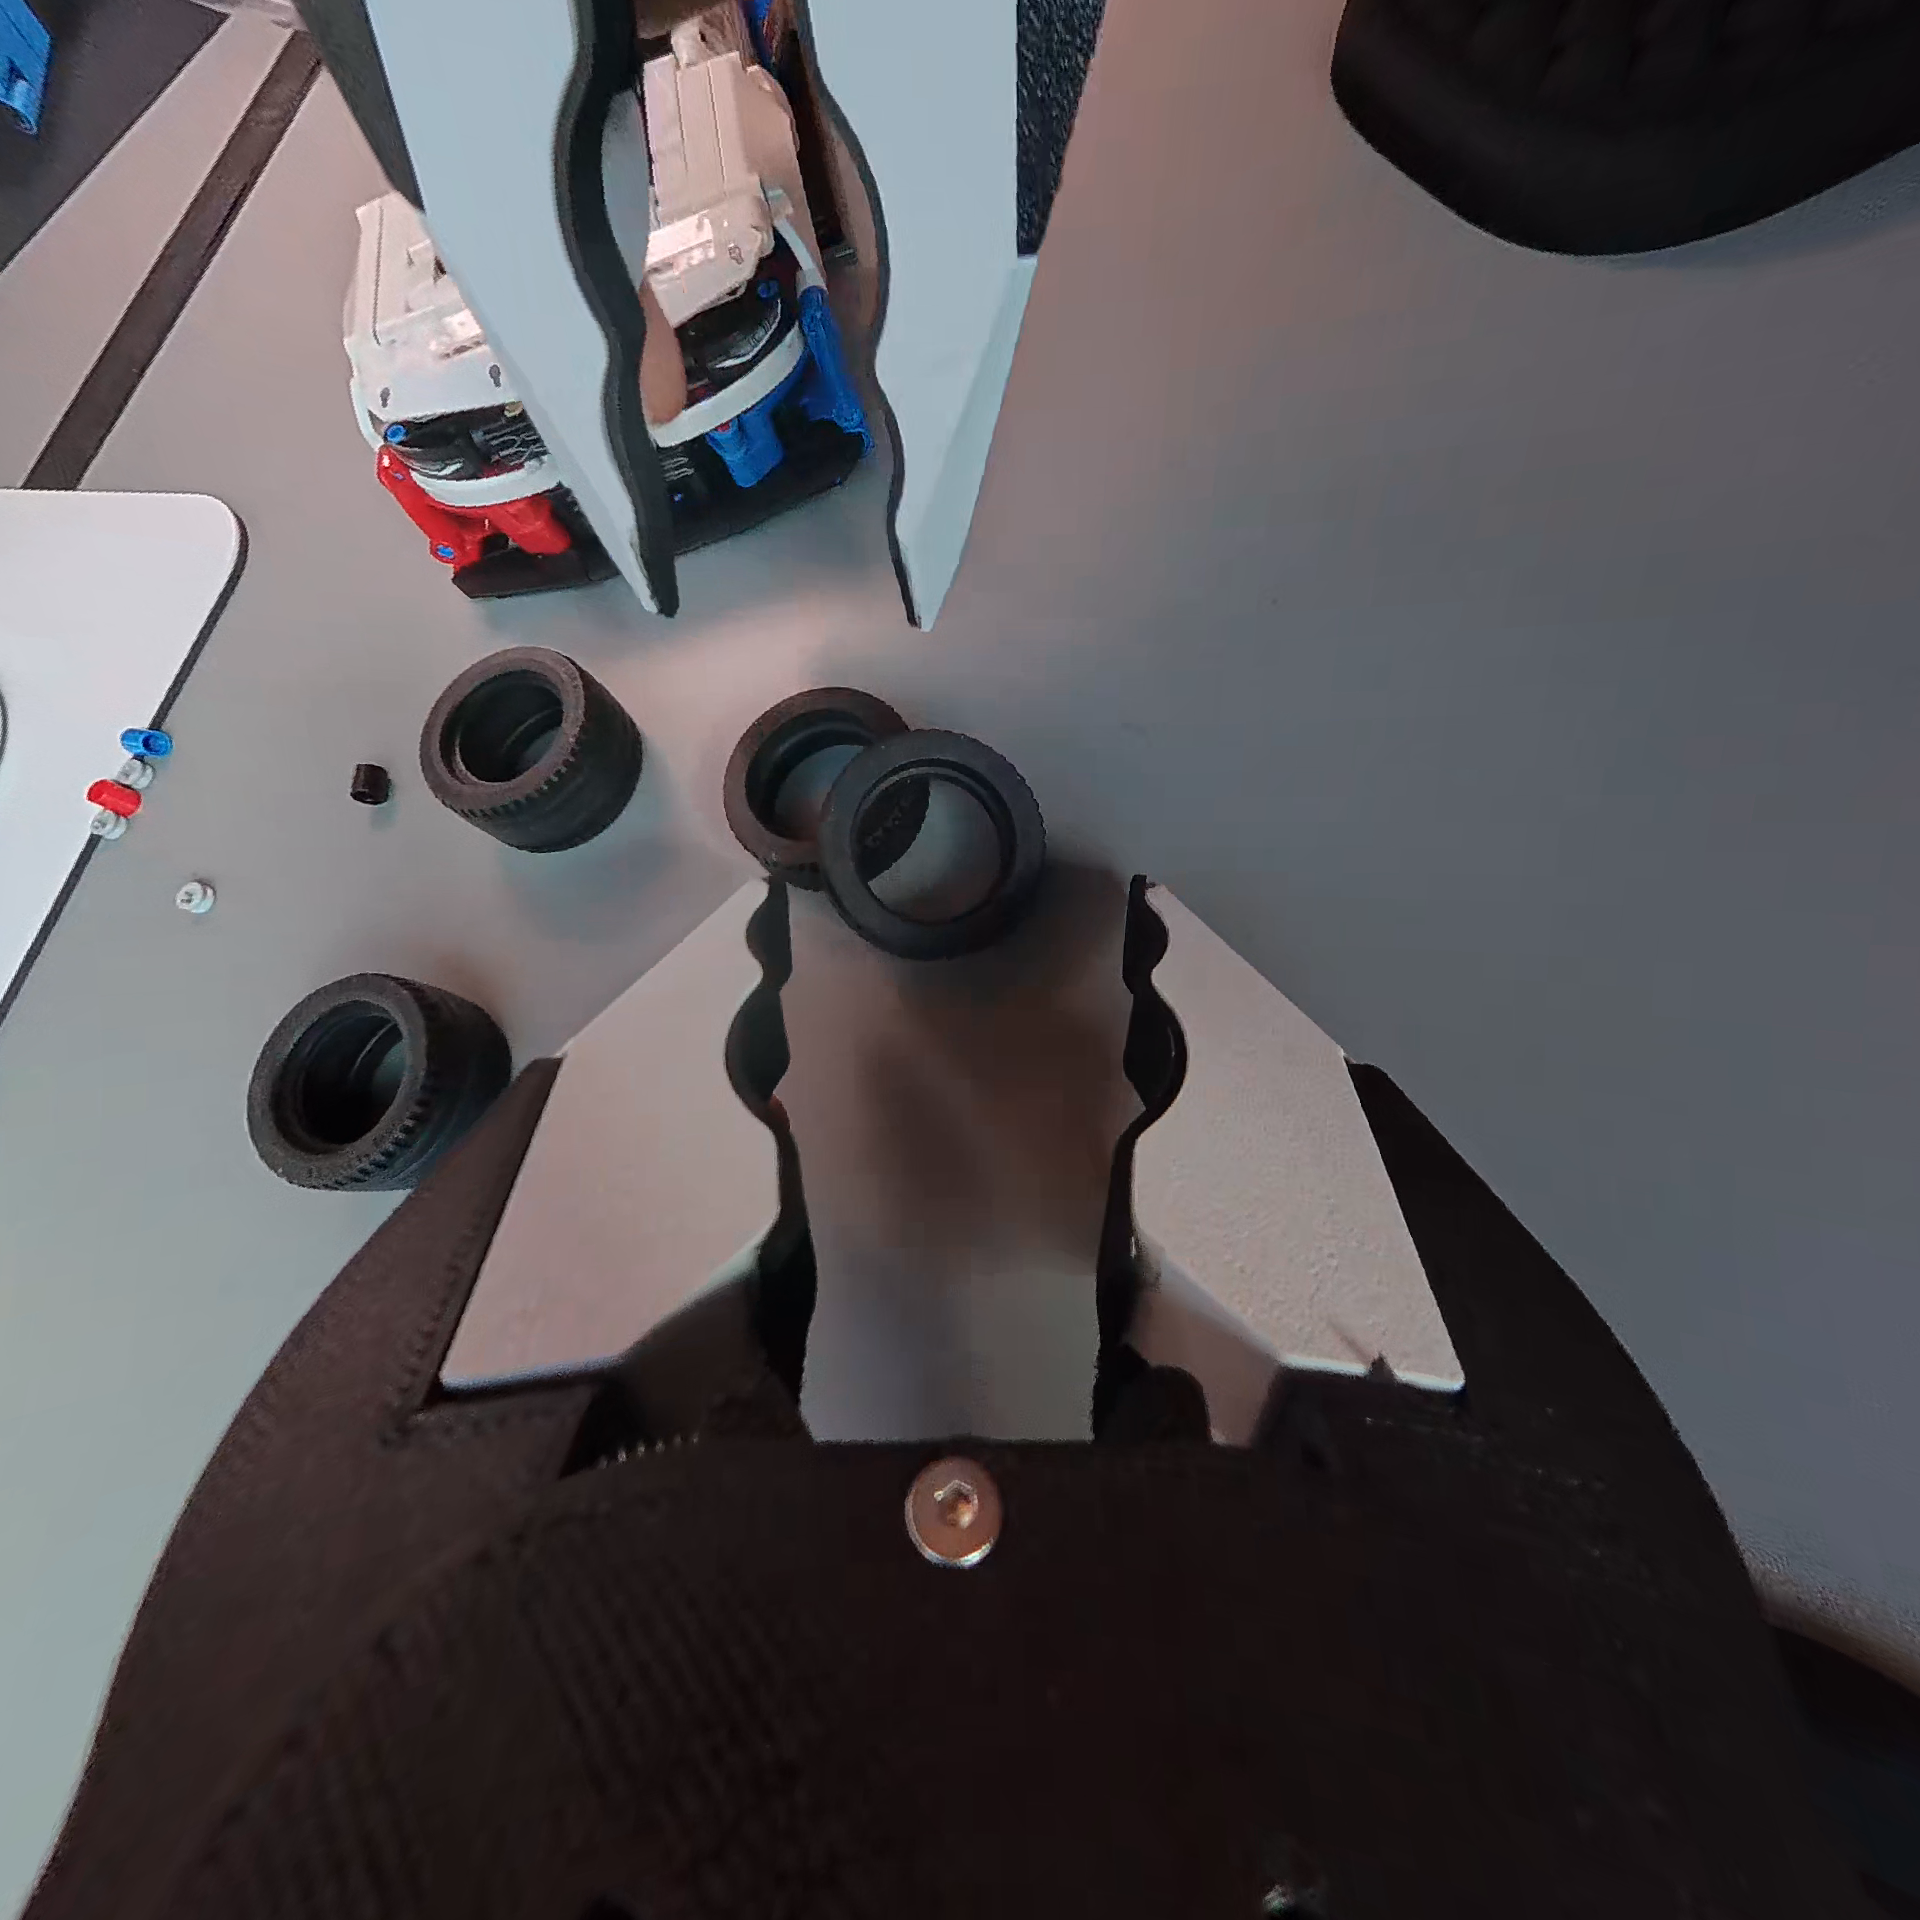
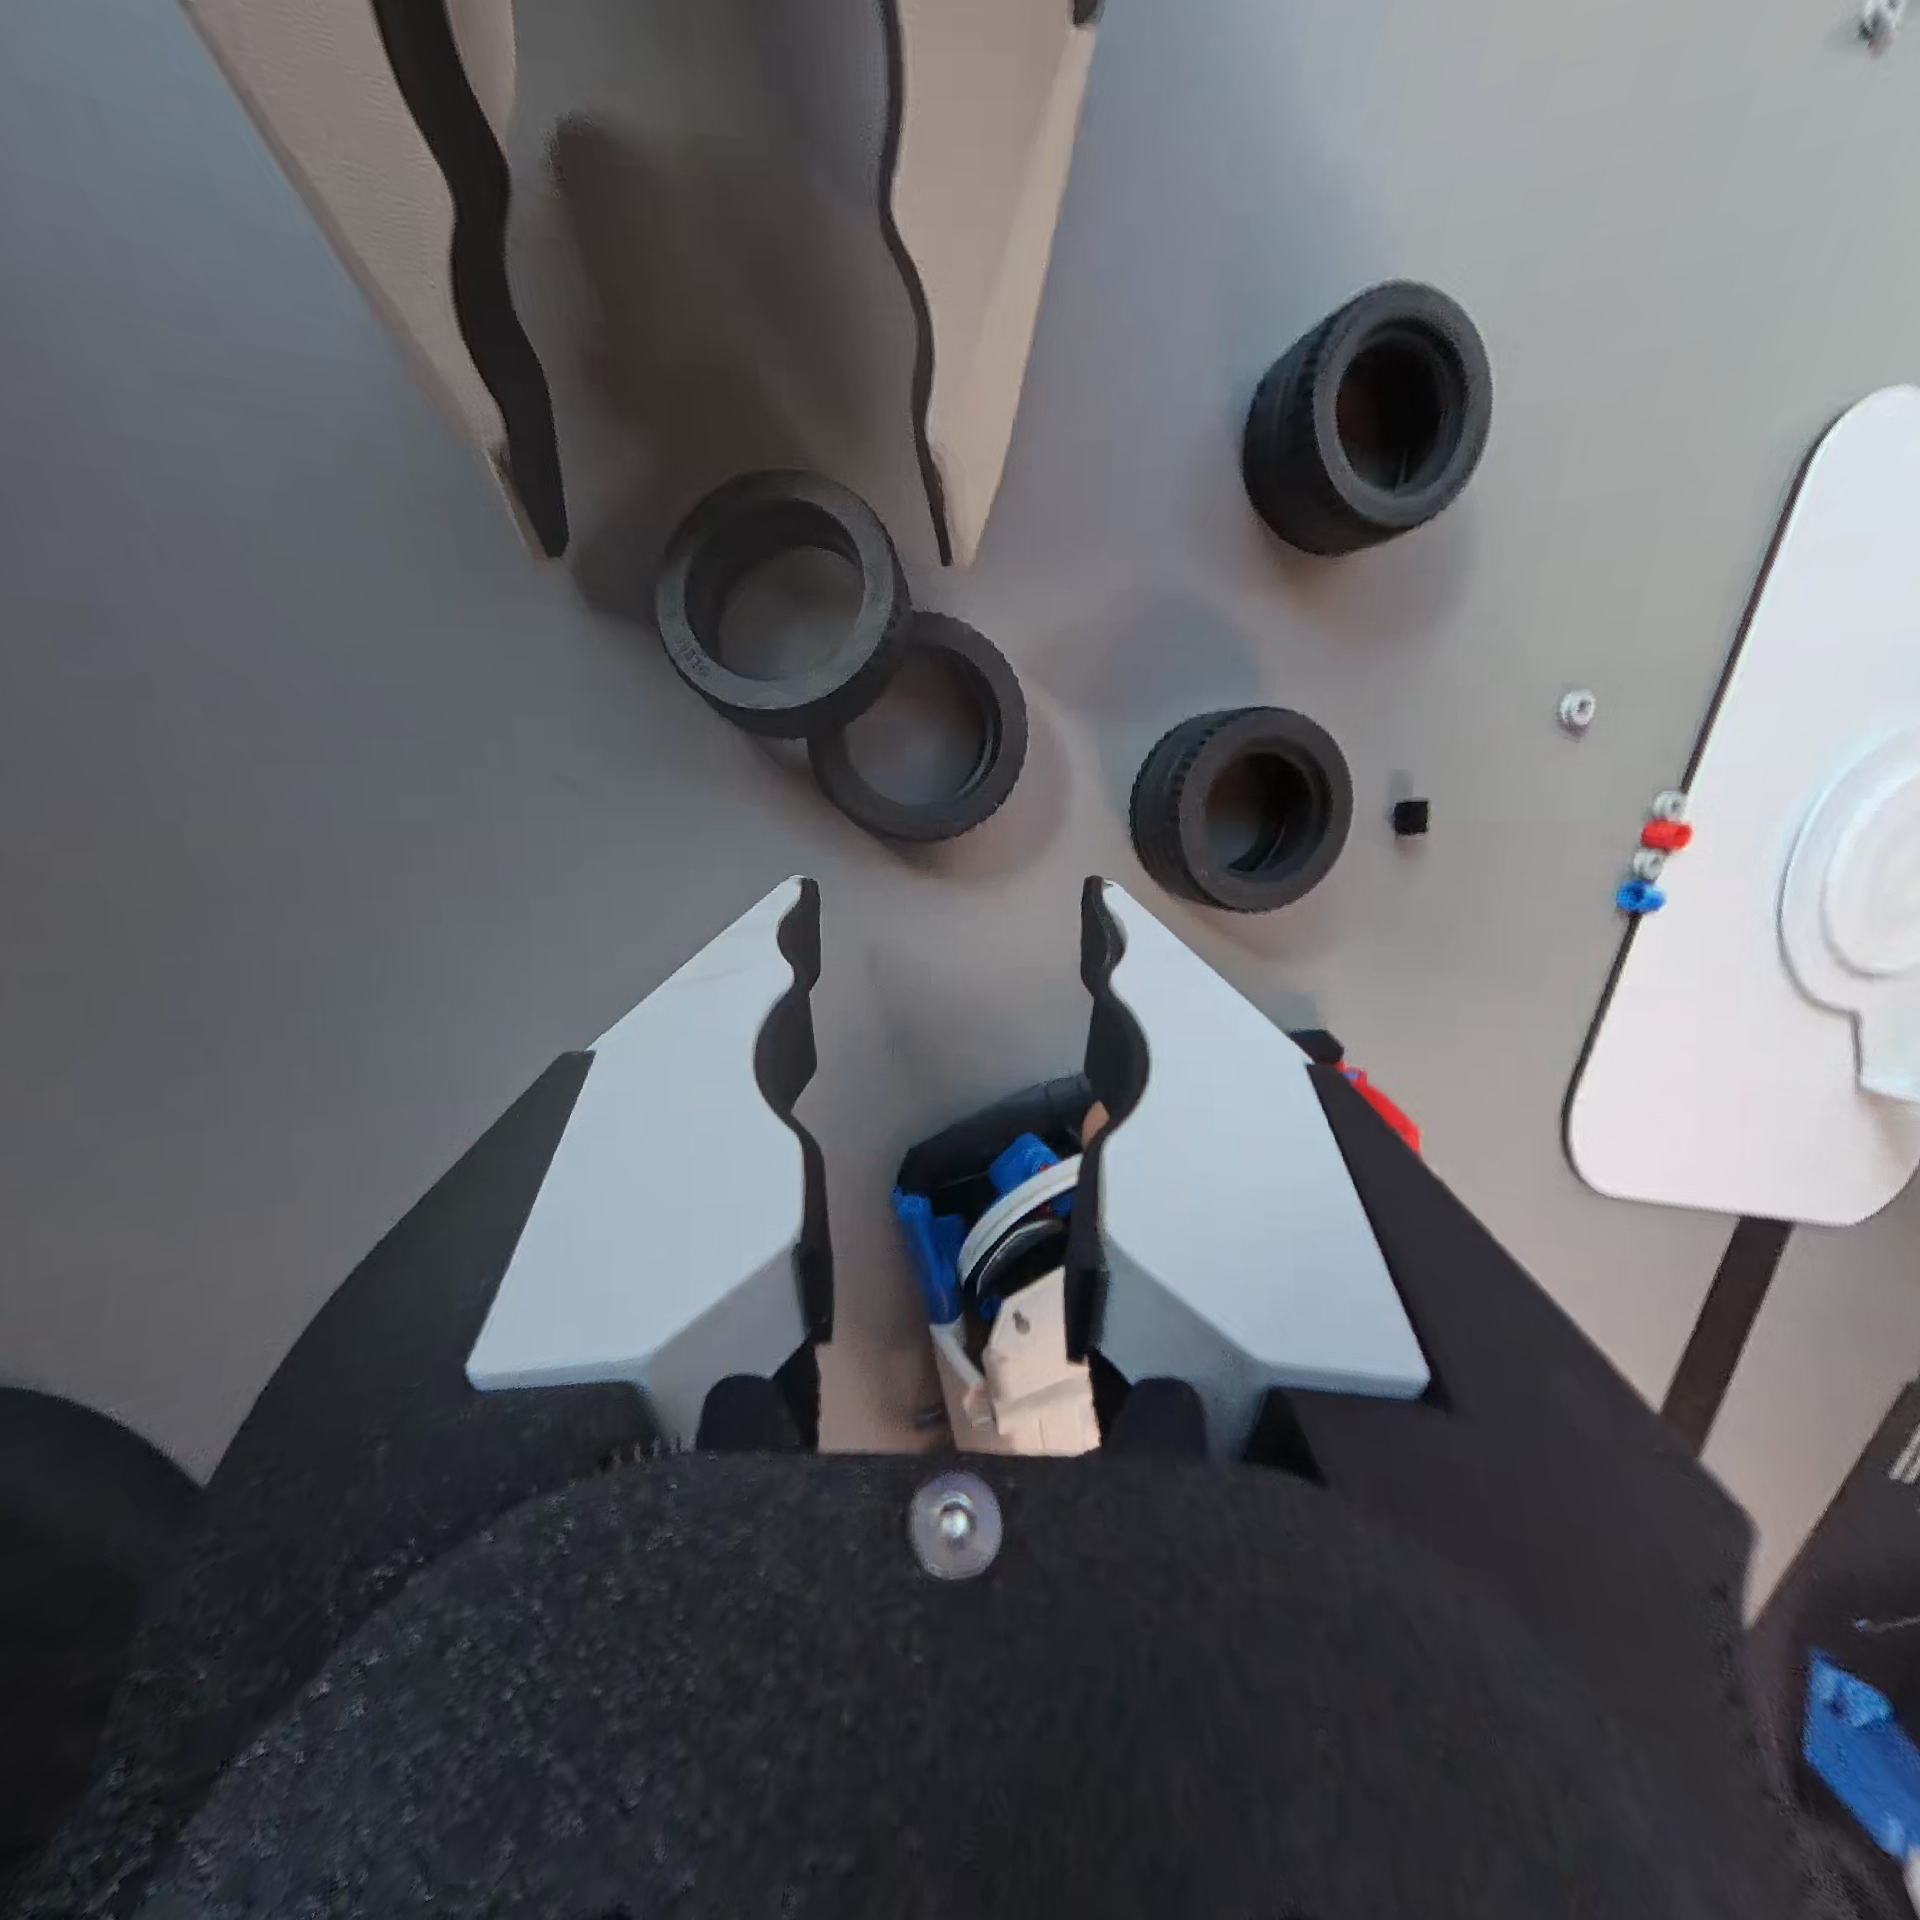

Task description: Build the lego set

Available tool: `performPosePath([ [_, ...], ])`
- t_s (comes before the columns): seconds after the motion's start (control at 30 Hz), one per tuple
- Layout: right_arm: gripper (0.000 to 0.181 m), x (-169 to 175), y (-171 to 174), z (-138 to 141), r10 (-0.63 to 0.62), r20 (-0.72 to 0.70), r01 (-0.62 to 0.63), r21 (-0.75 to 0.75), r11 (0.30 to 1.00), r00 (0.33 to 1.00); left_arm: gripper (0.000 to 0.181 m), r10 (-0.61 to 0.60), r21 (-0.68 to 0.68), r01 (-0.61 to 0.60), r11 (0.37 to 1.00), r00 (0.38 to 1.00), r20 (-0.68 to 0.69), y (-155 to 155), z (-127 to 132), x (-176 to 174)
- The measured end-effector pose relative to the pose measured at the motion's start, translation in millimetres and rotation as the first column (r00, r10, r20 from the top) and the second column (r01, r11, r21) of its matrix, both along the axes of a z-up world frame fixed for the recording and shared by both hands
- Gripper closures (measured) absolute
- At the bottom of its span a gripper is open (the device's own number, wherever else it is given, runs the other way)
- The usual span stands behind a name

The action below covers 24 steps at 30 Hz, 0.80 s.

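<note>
Several black rubber tyres lie on the grey table. Two touch, one tyre [image 1: 930,842] leaning on another [image 1: 800,769], just ahead of my left gripper [image 1: 953,883], which is open and empty. Two more tyres lie to the left, one farther [image 1: 530,764] and one nearer [image 1: 374,1081]. The white Lego car [image 1: 447,343] with red and blue parts stands farther back. My right gripper [image 2: 948,883] is open, and part of the car [image 2: 997,1247] shows between its fingers near their base. In the right wrist view the left gripper [image 2: 748,551] faces the touching tyres [image 2: 779,613].
A white board [image 1: 104,623] lies at the left edge, with small red [image 1: 112,796] and blue [image 1: 145,741] pins at its rim. A tiny black piece [image 1: 369,782] and a grey bush [image 1: 194,896] lie nearby. A black object [image 1: 1662,125] sits at the far right. Left tips to right tips: about 7 centimeters.
</note>
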State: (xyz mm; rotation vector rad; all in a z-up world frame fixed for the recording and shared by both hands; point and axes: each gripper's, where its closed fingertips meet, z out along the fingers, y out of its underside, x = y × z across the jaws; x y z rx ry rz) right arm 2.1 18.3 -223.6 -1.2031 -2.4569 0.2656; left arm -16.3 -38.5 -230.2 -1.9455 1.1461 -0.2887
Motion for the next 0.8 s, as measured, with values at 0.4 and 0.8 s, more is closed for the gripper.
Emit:
performPosePath([
  [0.4, 0.14, -5, -18, -8, -0.06, 0.073, 0.071, -0.162, 0.984, 0.996, 0.138, 0.067, -0.128, -0.068, 0.989, 0.998, -0.017, -5, -2, -44],
  [0.8, 0.14, 11, -16, -10, -0.34, 0.027, 0.339, -0.165, 0.926, 0.94, 0.134, 0.206, -0.149, -0.203, 0.968, 0.979, 0.0, 10, -8, -84],
])
